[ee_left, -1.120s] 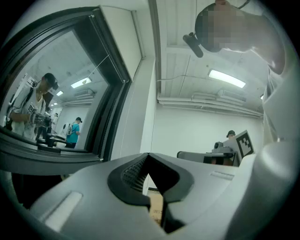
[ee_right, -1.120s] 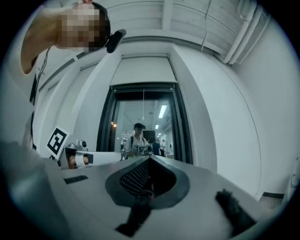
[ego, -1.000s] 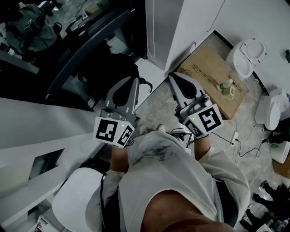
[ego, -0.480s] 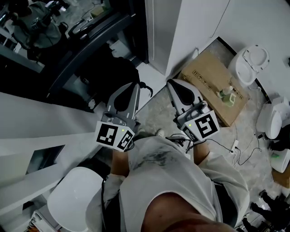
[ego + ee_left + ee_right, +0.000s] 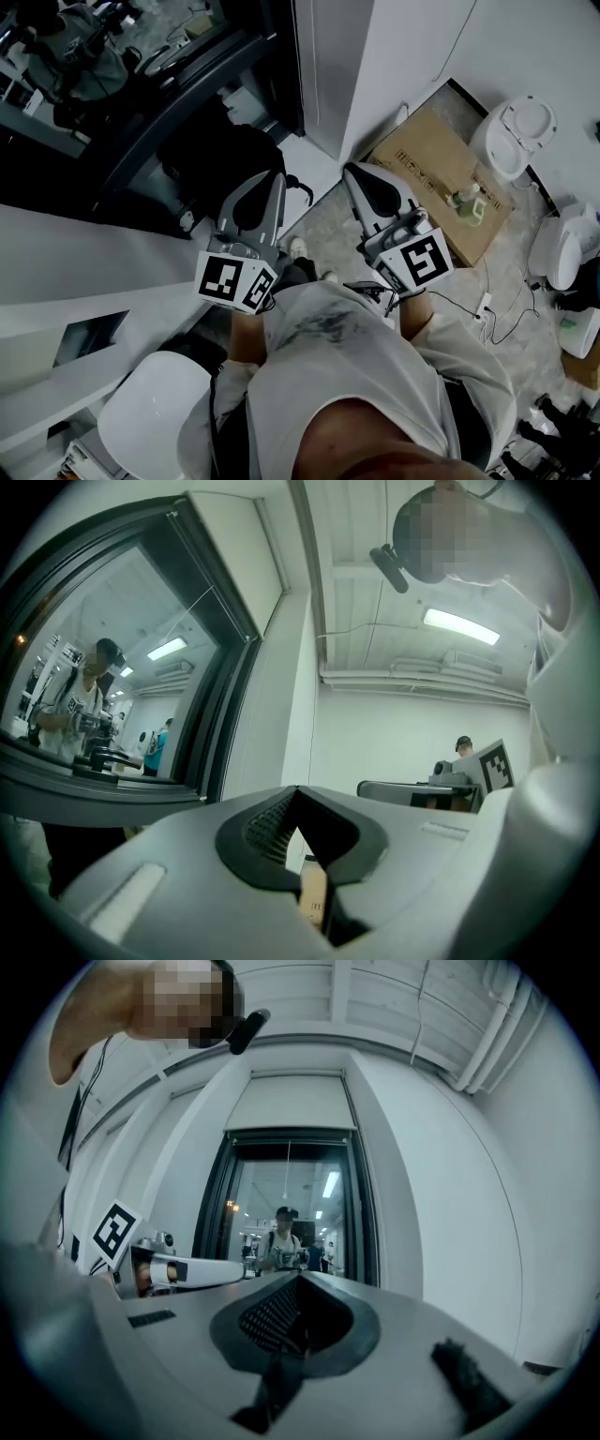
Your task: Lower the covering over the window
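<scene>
The covering (image 5: 291,1102) appears as a pale panel drawn up at the head of the window (image 5: 281,1194). It is wider than it is tall, with its long axis level across the top of the dark frame. A thin cord (image 5: 288,1171) seems to hang from it down the middle of the glass, but it is too fine to be sure that it belongs to the covering.

All of this lies in front of the fingers and well above them, since both grippers point level. The right gripper (image 5: 300,1279) looks straight at the window, its fingers pressed together with nothing between them. The left gripper (image 5: 298,794) also has its fingers together and empty. It sees the window off to its left, at a slant, and a white wall (image 5: 300,696) stands ahead of it.

In the head view the left gripper is on the window's side, so I judge it nearer to the frame — but the right one is better aimed. The coming move calls for a reach forward and upward, and the fingers must part before they can take anything.
</scene>
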A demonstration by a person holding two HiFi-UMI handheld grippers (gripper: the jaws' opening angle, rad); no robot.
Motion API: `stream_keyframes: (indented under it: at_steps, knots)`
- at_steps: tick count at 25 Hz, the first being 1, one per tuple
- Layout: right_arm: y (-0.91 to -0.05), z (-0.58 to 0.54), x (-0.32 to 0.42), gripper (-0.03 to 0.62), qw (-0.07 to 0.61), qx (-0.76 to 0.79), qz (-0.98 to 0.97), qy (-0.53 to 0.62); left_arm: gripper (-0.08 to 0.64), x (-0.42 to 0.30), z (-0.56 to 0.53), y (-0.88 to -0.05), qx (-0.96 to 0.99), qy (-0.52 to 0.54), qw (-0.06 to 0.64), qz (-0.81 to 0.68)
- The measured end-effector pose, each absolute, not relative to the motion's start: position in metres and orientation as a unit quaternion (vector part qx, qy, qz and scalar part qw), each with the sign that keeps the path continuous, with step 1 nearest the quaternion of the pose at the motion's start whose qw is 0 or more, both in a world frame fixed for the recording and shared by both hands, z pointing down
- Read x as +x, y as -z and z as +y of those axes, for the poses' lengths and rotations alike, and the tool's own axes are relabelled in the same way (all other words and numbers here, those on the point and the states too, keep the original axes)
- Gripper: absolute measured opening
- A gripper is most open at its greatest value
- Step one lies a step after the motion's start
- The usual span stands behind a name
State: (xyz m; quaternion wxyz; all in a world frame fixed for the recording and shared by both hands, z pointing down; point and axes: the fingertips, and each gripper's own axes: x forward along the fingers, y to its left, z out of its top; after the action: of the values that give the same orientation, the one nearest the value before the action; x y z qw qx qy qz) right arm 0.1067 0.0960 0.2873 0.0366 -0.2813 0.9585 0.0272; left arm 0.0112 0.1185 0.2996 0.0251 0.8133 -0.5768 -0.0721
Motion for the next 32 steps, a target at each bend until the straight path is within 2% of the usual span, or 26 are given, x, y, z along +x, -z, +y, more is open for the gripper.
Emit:
stream_keyframes:
  at_steps: [5,32]
  knots:
    - [-0.285,0.077,0.093,0.017,0.049,-0.279,0.958,-0.034,0.006,0.002,0.093,-0.300,0.819,0.072,0.023,-0.569]
    - [-0.293,-0.036,0.019,0.017,0.014,-0.332,0.943,-0.030,0.006,-0.073,-0.027,-0.312,0.848,0.067,0.049,-0.524]
